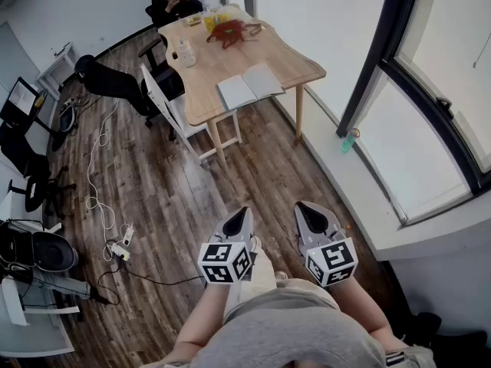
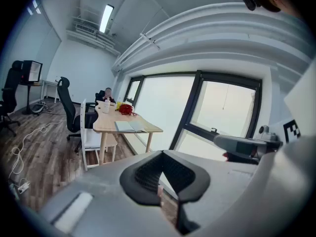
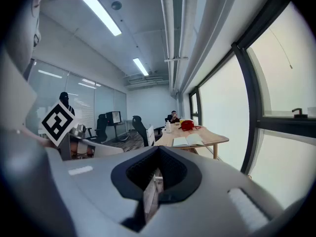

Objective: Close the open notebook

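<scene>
The notebook (image 1: 251, 87) is lying open and flat in the upper middle of the head view, at the near end of a wooden table (image 1: 222, 60). Its two pale pages are facing up, and its long side is running from lower left to upper right along the table's edge. Any writing on the pages is showing too small to read. Farther up the table a pale bottle (image 1: 185, 52) is standing, its contents unclear, with a red thing (image 1: 228, 31) and something yellow (image 1: 209, 20) beyond it. A person (image 1: 173, 2) is sitting at the far end. A white chair (image 1: 165, 102) is standing just left of the table, and a window (image 1: 430, 121) is filling the right of the frame. Well apart from the table, at the bottom of the frame, the left gripper (image 1: 244, 213) and the right gripper (image 1: 303, 208) are hovering over the wood floor (image 1: 176, 190), each with its jaws closed together on nothing and pointing up the frame, towards the table.
</scene>
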`<action>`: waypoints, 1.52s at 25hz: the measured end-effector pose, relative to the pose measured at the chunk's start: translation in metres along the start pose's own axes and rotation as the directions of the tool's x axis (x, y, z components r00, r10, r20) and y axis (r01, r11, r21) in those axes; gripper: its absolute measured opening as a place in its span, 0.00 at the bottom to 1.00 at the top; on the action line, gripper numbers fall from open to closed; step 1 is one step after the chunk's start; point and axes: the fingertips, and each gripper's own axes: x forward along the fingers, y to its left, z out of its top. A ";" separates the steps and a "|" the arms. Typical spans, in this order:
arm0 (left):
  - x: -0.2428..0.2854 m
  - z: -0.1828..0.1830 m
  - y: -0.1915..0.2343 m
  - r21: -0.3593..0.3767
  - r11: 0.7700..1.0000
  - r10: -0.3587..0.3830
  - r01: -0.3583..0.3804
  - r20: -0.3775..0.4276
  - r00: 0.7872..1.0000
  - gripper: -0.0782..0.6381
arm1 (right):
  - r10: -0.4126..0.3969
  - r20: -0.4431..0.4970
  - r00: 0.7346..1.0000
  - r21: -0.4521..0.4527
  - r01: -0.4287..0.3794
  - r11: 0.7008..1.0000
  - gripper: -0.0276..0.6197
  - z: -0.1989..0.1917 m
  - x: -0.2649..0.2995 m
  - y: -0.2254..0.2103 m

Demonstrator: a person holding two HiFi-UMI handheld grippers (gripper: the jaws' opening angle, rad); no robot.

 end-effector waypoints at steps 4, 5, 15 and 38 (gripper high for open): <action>0.006 0.005 0.001 -0.002 1.000 -0.018 0.018 -0.010 1.000 0.11 | 0.001 -0.014 1.000 0.001 -0.001 1.000 0.04 0.001 0.010 -0.001; 0.009 0.007 0.002 0.006 1.000 -0.022 0.022 -0.013 1.000 0.11 | -0.001 -0.016 1.000 0.002 0.001 1.000 0.04 0.001 0.012 -0.002; 0.039 0.034 0.036 0.015 0.999 -0.050 0.050 -0.025 0.998 0.11 | 0.003 -0.041 0.999 0.054 -0.001 0.999 0.05 0.002 0.067 -0.010; 0.146 0.101 0.130 0.031 0.990 -0.134 0.137 -0.069 0.989 0.11 | -0.068 -0.071 0.995 0.088 0.074 0.993 0.05 0.026 0.207 -0.042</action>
